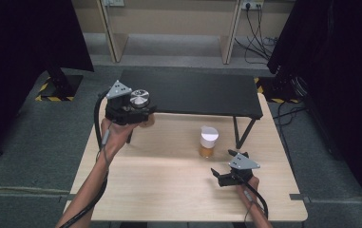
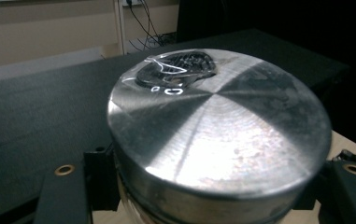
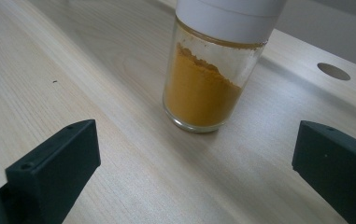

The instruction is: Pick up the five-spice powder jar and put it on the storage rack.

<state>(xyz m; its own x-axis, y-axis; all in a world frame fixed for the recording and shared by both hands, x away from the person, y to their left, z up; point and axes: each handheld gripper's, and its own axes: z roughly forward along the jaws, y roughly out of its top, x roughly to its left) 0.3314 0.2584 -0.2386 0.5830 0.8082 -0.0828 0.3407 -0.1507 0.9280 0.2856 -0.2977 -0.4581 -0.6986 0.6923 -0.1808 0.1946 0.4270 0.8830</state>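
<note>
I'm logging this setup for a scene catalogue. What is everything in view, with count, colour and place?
Silver-lidded jar: one, shiny metal lid, amber below, held up above the table's far left part.
White-capped spice jar: one, clear glass with orange-yellow powder, upright on the table right of centre.
Table: one, light wood, foreground.
Low shelf: one, black, across the table's far edge.
Cables: several, black, by the back wall.
Left gripper: one, black, shut on the silver-lidded jar.
Right gripper: one, black, jaws open, near the white-capped spice jar without touching it.
Forearms: two, entering from the bottom.
</note>
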